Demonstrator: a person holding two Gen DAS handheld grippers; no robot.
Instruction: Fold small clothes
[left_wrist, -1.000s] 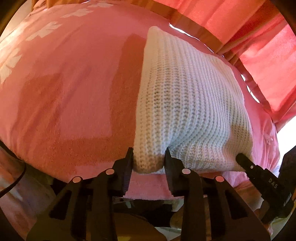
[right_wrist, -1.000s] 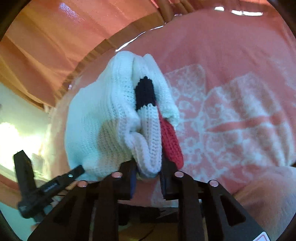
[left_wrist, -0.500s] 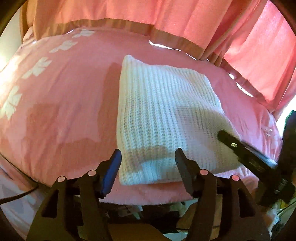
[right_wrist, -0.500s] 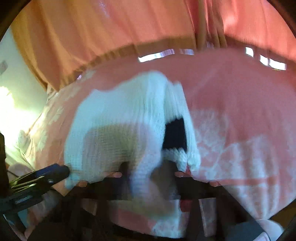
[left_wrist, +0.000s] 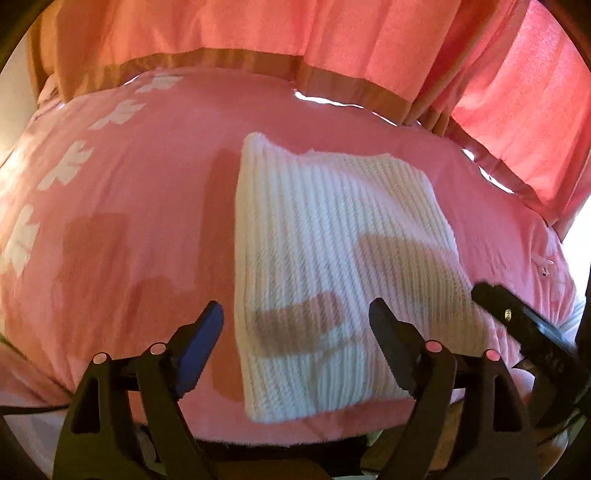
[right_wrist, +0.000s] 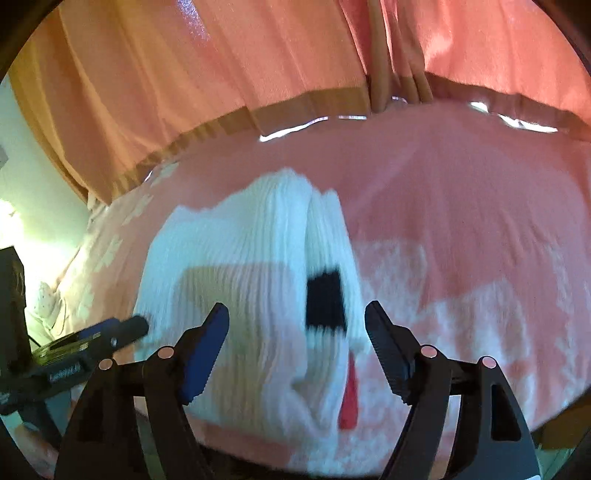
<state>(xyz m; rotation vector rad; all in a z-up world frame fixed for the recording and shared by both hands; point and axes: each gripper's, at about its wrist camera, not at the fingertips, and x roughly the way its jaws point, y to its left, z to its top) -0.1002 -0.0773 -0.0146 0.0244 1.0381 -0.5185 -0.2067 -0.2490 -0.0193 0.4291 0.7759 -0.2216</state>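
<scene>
A white knitted garment (left_wrist: 332, 258) lies folded into a rectangle on the pink bed cover (left_wrist: 129, 221). My left gripper (left_wrist: 295, 317) is open and empty, its jaws spread just above the garment's near edge. In the right wrist view the same garment (right_wrist: 240, 277) shows a black patch (right_wrist: 325, 302) and a red strip (right_wrist: 349, 398) at its folded side. My right gripper (right_wrist: 295, 317) is open and empty over the garment's near end. The right gripper's finger (left_wrist: 517, 317) shows at the garment's right corner in the left wrist view.
Pink curtains (left_wrist: 332, 44) hang behind the bed along its far edge. The bed cover has white flower prints at the left (left_wrist: 62, 170) and a white patterned area (right_wrist: 461, 314) right of the garment. A pale wall (right_wrist: 22, 177) is at the far left.
Both grippers were shut on the garment's near edge a second ago. Both have opened and let go, pulled back and risen, and the garment now lies flat on the bed.
</scene>
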